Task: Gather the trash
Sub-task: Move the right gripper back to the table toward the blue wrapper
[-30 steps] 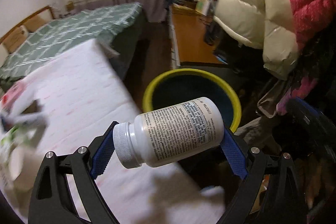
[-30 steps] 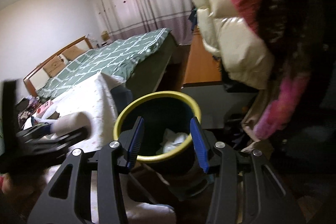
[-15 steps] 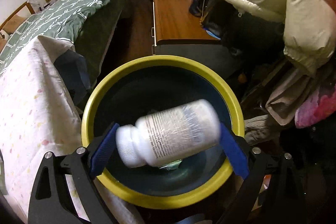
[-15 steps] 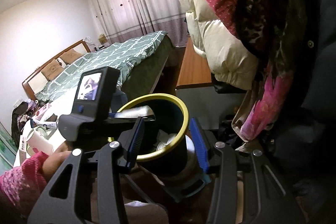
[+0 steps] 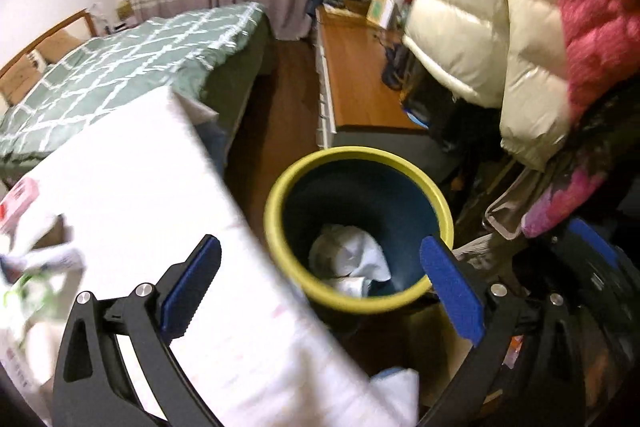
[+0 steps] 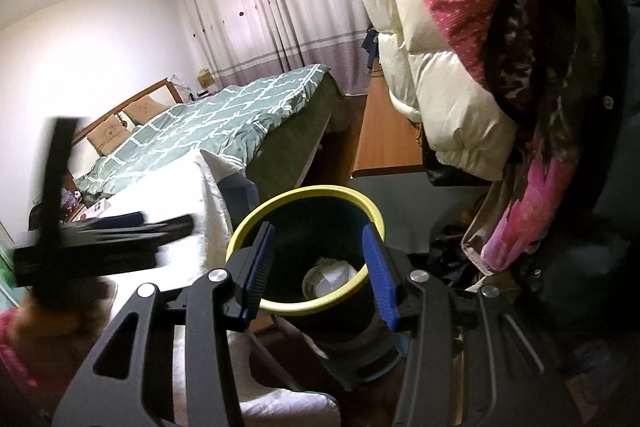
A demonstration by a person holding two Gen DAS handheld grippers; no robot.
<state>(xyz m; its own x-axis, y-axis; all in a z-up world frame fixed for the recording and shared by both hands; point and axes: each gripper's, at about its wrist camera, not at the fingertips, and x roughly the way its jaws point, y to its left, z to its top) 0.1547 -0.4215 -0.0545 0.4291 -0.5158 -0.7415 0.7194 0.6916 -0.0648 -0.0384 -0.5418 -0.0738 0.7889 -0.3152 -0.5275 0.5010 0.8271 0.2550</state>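
A dark blue bin with a yellow rim (image 5: 360, 151) stands on the floor beside the white-clothed table (image 5: 140, 187). White crumpled trash (image 5: 356, 259) lies at its bottom. My left gripper (image 5: 320, 247) hangs above the bin's near left side; its jaws are opening wide and nothing is between them. In the right wrist view the bin (image 6: 320, 190) sits just beyond my right gripper (image 6: 318, 231), whose blue pads stand apart and empty, and white trash (image 6: 328, 277) shows inside. Blurred packets (image 5: 40, 259) lie on the table at the far left.
A bed with a green quilt (image 5: 120, 67) lies behind the table. A wooden desk (image 5: 356, 83) runs along the back right. Cream and pink padded coats (image 5: 520, 27) hang close on the right, over the bin's far side. A hand in a pink sleeve (image 6: 24, 347) holds the blurred left gripper.
The white pill bottle that sat between my left jaws is gone from them. The left gripper has pulled back from over the bin towards the table, jaws wider. The right gripper stayed put.
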